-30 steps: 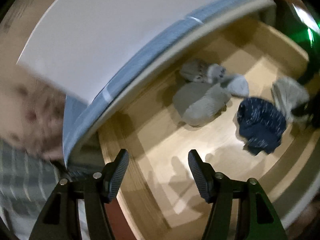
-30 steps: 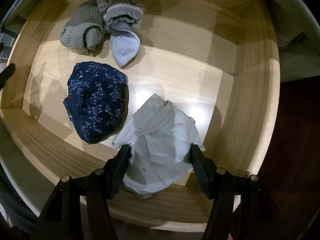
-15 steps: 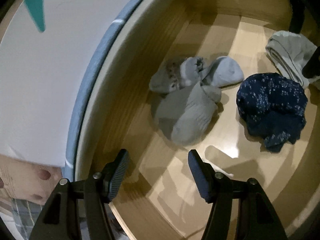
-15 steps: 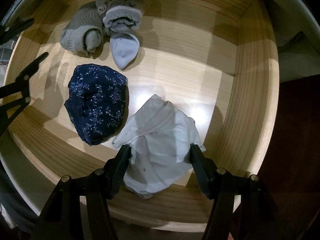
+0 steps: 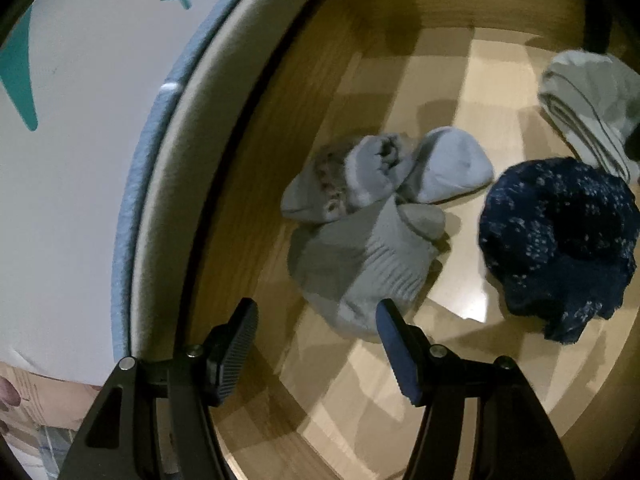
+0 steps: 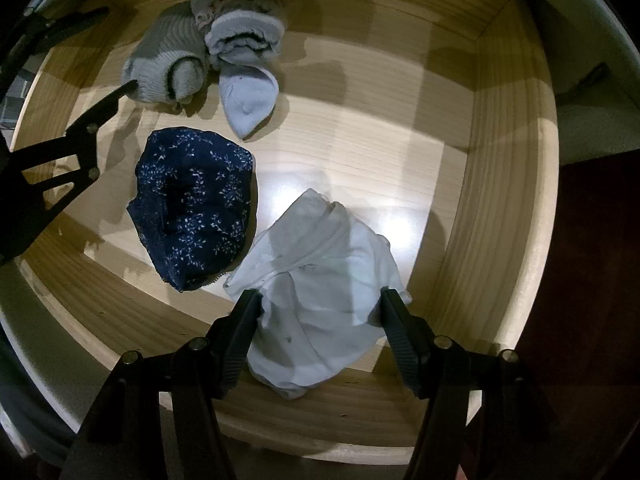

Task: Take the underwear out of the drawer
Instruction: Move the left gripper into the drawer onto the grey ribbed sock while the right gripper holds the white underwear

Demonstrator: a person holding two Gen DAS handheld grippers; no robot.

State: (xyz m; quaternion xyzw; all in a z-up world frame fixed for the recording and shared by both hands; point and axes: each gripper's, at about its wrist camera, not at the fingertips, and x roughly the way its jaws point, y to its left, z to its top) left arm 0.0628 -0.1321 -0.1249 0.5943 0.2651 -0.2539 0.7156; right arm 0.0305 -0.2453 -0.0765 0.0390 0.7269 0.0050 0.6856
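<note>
Pointing down into open wooden drawer. Right gripper straddling white underwear near front wall, jaws spread, pads possibly grazing fabric, hard to tell. Left gripper spread, gripping nothing, hovering just short of grey socks. Navy floral underwear lying between socks and white piece.

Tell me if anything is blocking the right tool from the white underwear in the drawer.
Nothing visible is. The right tool hangs over the white underwear with its jaws on either side of the cloth. The navy underwear lies beside it, and the socks sit at the far end of the drawer.
</note>
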